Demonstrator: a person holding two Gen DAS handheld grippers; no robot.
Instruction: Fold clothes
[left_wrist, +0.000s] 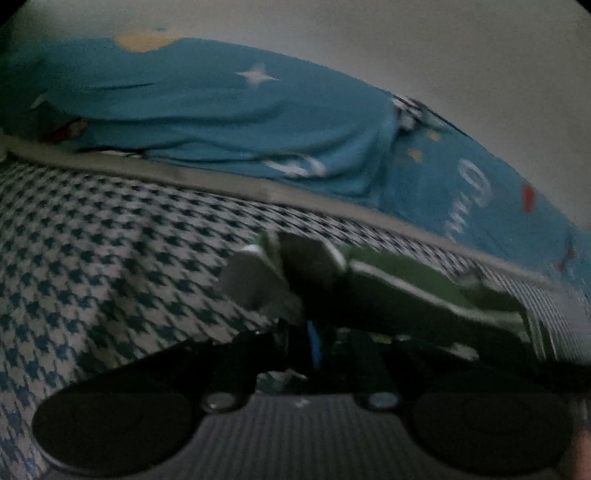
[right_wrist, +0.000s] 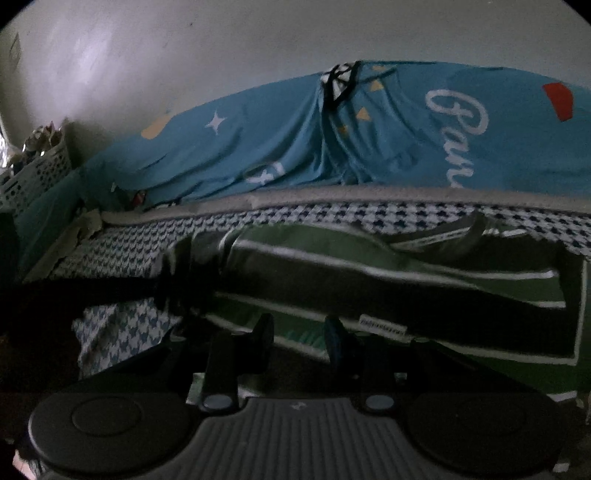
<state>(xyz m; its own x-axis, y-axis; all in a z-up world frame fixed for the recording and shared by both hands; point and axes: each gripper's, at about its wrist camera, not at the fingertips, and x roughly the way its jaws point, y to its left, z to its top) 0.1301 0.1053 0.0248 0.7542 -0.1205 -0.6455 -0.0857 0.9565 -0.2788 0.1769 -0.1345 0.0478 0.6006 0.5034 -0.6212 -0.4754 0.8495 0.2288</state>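
Both fingers (right_wrist: 334, 339) over green striped garment (right_wrist: 369, 251)

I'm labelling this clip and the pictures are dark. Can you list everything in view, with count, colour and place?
striped garment: one, green with dark and white stripes, lying on the houndstooth sheet in front of both grippers.
houndstooth sheet: one, white with dark blue checks, covering the bed surface.
blue cover: one, blue with stars and white lettering, heaped behind the grey edge.
basket: one, pale and perforated, far left against the wall.
wall: one, off-white, behind everything.
left gripper: one, black, shut on an end of the striped garment.
right gripper: one, black, partly open over the striped garment's near edge; whether it grips is unclear.
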